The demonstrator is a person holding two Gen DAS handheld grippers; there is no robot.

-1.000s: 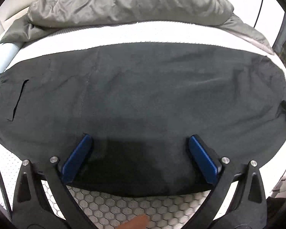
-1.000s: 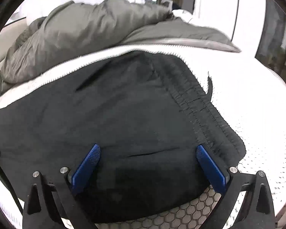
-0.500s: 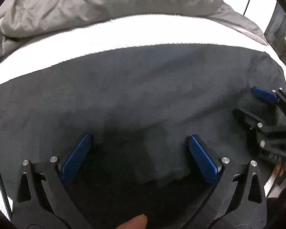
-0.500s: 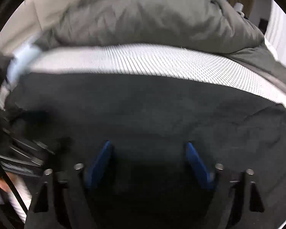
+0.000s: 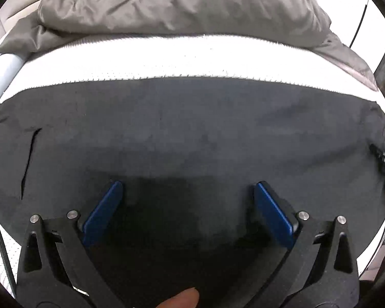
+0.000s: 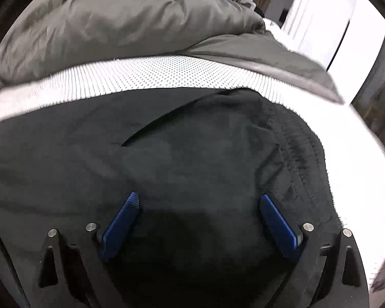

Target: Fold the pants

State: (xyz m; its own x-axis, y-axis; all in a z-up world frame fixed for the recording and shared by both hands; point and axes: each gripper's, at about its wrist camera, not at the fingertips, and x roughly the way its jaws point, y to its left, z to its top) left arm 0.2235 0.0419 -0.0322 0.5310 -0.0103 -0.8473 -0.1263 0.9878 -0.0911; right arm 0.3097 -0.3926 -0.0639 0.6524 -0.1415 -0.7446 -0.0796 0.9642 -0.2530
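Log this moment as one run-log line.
left gripper: open, over black fabric pants | right gripper: open, jaws just reopened, near elastic waistband | pants flat on white mesh mattress

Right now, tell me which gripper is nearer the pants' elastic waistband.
Right. The right gripper hovers open beside the waistband; the left gripper hovers over plain fabric of the pants, no waistband in its view.
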